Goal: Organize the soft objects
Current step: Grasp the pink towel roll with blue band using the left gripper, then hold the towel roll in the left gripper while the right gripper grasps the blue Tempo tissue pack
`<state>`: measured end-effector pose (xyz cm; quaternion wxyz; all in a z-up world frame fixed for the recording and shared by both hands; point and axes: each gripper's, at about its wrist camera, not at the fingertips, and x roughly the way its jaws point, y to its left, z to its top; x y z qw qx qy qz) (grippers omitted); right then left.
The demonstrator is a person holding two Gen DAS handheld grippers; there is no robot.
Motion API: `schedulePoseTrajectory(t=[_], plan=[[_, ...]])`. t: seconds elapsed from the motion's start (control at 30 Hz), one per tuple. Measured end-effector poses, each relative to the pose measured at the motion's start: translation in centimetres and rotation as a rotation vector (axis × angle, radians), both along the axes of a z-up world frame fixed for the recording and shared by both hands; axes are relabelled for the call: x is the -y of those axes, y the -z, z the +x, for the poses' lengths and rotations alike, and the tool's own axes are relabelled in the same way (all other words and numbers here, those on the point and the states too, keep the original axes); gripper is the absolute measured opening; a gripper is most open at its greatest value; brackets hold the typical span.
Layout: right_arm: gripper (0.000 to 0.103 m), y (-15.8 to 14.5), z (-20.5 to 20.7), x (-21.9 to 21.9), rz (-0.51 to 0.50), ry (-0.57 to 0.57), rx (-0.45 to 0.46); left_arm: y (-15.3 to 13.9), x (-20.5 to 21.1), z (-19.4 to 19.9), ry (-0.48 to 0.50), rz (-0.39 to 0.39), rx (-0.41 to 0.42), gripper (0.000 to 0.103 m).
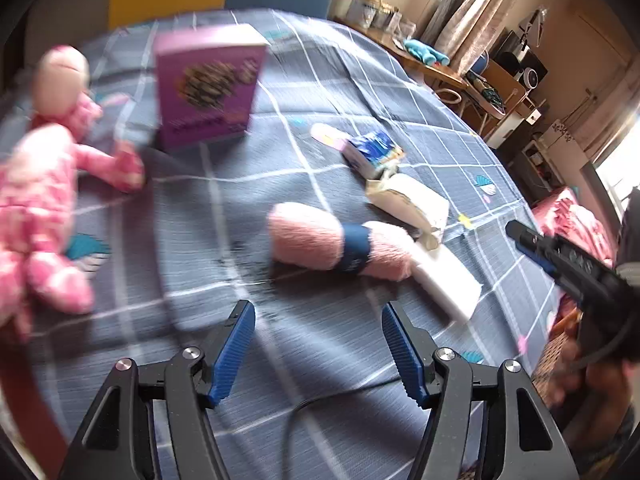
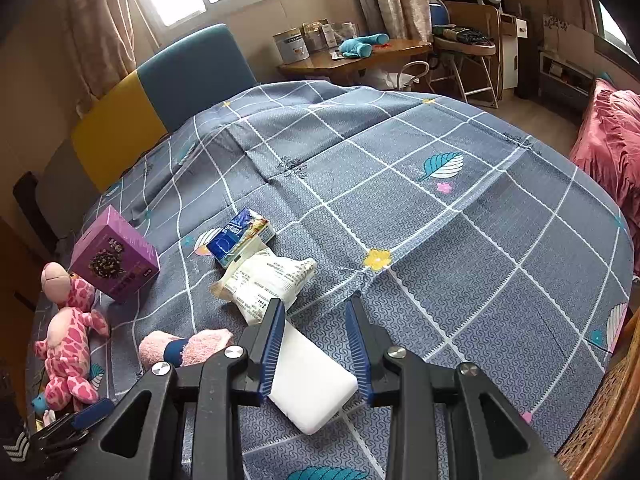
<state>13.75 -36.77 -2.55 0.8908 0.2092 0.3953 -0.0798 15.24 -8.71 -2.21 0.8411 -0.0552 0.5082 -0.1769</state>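
Observation:
On the grey checked bedspread (image 1: 320, 80) lies a pink rolled towel (image 1: 340, 240) with a navy band around it, just ahead of my left gripper (image 1: 318, 308). That gripper is open with nothing between its fingers. A pink spotted plush toy (image 1: 40, 200) sprawls at the left. In the right wrist view, my right gripper (image 2: 316, 306) hovers over a white foam block (image 2: 312, 380), its jaws narrowly apart and not touching it. The towel (image 2: 188, 350) and plush toy (image 2: 68, 344) show at the lower left. From the left wrist view, the right gripper (image 1: 560, 256) hangs clear of the block (image 1: 444, 284).
A purple box (image 2: 114, 256) stands near the plush toy. A blue tissue pack (image 2: 240, 236) and a white printed packet (image 2: 268, 280) lie mid-bed. A yellow and blue headboard (image 2: 160, 96) is behind, a wooden desk (image 2: 360, 58) beyond, pink bedding (image 2: 608, 140) at right.

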Motion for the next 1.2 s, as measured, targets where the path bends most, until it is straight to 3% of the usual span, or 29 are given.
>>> schedulePoseTrajectory(t=[0.23,0.4,0.67,0.8,0.87,0.93,0.97,1.0,1.1,1.2], plan=[[0.031,0.3,0.3,-0.2,0.029,-0.026,-0.009,2.8,3.0,3.8,-0.046,-0.121,-0.152,0.067],[0.031,0.5,0.4,-0.2,0.054,-0.038,-0.012,3.8,4.0,5.9,-0.109,-0.183,-0.202,0.069],[0.031,0.6,0.4,-0.4,0.087,-0.054,-0.015,3.6,4.4,8.8,-0.204,-0.218,-0.189,0.074],[0.031,0.8,0.4,-0.4,0.102,-0.059,-0.021,3.4,4.4,10.1,-0.24,-0.192,-0.193,0.085],[0.031,0.9,0.5,-0.5,0.105,-0.063,-0.026,4.0,4.9,10.6,-0.256,-0.148,-0.231,0.084],[0.031,1.0,0.5,-0.5,0.109,-0.064,-0.029,5.0,5.2,10.8,-0.279,-0.145,-0.28,0.079],[0.031,1.0,0.5,-0.5,0.109,-0.064,-0.03,5.4,5.3,10.7,-0.287,-0.141,-0.289,0.062],[0.031,1.1,0.5,-0.4,0.11,-0.062,-0.03,5.8,5.3,10.6,-0.294,-0.136,-0.296,0.055],[0.031,1.1,0.4,-0.2,0.12,-0.056,-0.027,6.1,5.0,10.0,-0.276,-0.121,-0.263,0.049],[0.031,1.1,0.4,-0.3,0.119,-0.06,-0.023,5.5,3.8,9.0,-0.245,-0.174,-0.251,0.048]])
